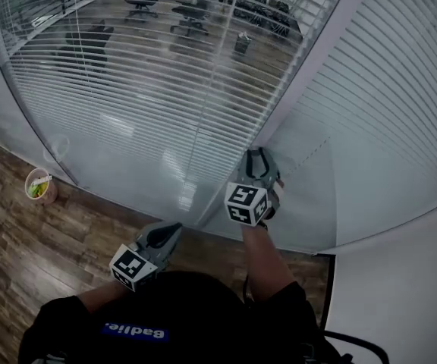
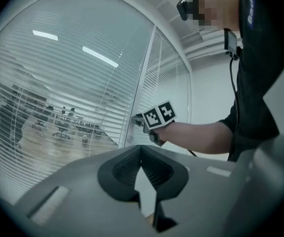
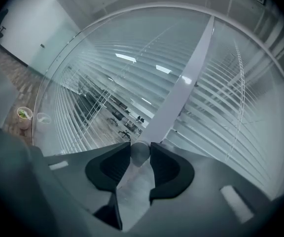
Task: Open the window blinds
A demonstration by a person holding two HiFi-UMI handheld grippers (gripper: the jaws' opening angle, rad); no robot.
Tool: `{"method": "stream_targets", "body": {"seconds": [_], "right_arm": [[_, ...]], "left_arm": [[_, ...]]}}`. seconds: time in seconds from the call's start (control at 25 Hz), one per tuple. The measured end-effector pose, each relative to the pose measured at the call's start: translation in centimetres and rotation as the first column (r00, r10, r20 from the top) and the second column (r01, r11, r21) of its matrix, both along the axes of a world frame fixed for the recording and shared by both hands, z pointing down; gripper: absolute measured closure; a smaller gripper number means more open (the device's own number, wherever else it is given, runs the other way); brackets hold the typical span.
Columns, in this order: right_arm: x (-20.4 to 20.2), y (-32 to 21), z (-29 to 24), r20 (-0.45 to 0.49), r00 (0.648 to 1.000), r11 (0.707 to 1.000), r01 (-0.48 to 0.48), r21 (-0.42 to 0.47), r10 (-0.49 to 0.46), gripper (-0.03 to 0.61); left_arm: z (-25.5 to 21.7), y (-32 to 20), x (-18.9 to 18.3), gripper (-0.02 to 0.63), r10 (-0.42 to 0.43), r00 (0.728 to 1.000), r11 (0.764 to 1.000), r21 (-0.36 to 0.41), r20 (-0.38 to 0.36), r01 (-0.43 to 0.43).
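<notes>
White slatted blinds (image 1: 143, 74) hang behind a glass wall; through the left panel's tilted slats an office shows. The right panel's blinds (image 1: 400, 89) look more closed. A grey mullion (image 1: 317, 59) divides the panels. Low on it sits a small round knob (image 3: 140, 152). My right gripper (image 3: 140, 150) is shut on this knob, reaching level to the frame (image 1: 258, 160); from the left gripper view it shows at the mullion (image 2: 136, 120). My left gripper (image 1: 170, 230) hangs lower and nearer to me, away from the glass, jaws together with nothing between them (image 2: 141, 148).
A paper cup (image 1: 39, 186) with something green stands on the wood floor (image 1: 21, 241) by the glass at the left. Office chairs (image 1: 188, 17) stand beyond the glass. A white wall (image 1: 400, 294) closes the lower right.
</notes>
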State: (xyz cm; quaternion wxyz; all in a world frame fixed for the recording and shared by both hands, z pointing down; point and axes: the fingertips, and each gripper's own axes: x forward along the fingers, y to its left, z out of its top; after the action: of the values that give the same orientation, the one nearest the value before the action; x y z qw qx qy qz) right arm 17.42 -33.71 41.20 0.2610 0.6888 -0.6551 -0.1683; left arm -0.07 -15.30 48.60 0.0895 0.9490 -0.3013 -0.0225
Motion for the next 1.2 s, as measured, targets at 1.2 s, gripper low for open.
{"method": "stream_targets", "body": {"seconds": [1.2], "right_arm": [[-0.3,-0.1,1.3,-0.479,0.877,0.997,0.014,-0.074,-0.048,0.377]], "left_arm": [[0.0,0.3,0.7,0.614,0.023,1.000,1.000,0.002,-0.013,-0.022]]}}
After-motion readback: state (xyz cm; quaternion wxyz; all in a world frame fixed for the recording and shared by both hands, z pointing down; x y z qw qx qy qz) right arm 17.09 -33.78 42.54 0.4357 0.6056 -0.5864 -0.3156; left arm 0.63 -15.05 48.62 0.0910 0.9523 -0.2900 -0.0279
